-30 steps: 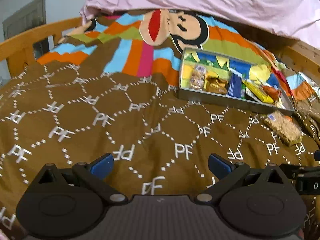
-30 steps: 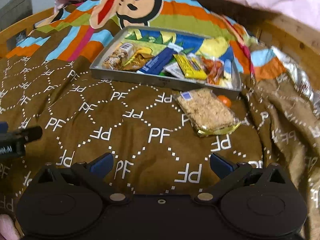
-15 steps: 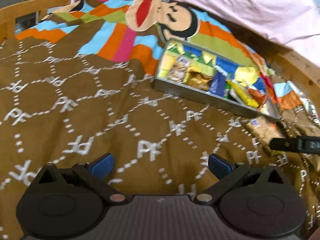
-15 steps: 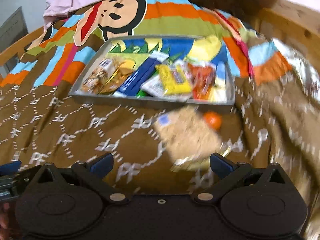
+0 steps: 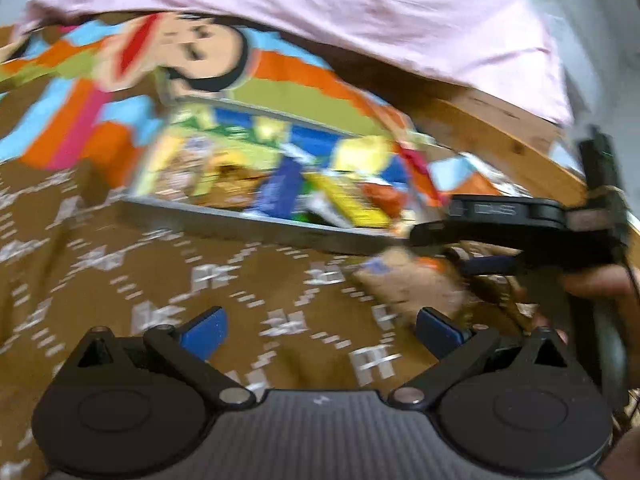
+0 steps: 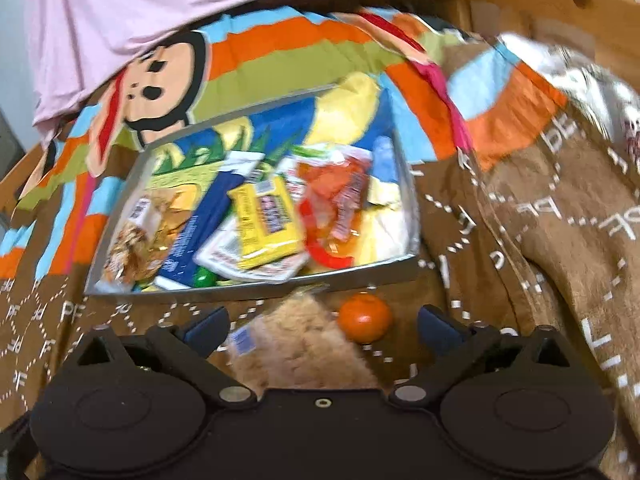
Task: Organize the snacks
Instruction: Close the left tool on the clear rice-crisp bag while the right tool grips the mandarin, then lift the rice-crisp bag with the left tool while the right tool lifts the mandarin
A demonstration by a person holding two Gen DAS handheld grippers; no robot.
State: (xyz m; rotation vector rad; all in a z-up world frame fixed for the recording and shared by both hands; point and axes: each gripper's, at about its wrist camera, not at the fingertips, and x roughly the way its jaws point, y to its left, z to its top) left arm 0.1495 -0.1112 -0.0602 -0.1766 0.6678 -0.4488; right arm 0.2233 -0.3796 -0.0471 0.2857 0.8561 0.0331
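A grey metal tray (image 6: 256,289) lies on the bed, filled with several snack packets: a yellow one (image 6: 266,222), a blue one (image 6: 200,228) and a red one (image 6: 340,204). A tan crispy snack bar in clear wrap (image 6: 296,348) lies on the brown blanket just in front of the tray, with a small orange ball (image 6: 365,317) beside it. My right gripper (image 6: 322,326) is open, its fingers on either side of the bar and ball. My left gripper (image 5: 320,326) is open and empty over the blanket; its view shows the tray (image 5: 248,226), the bar (image 5: 404,284) and the right gripper (image 5: 496,236).
The brown patterned blanket (image 6: 560,240) is rumpled at the right. A colourful monkey-print cover (image 6: 168,80) and a pink sheet (image 6: 120,12) lie behind the tray. A wooden bed frame (image 5: 500,128) runs along the far right.
Both grippers have moved forward toward the tray. The right gripper has come down over the snack bar and orange ball, and it now shows large in the left wrist view.
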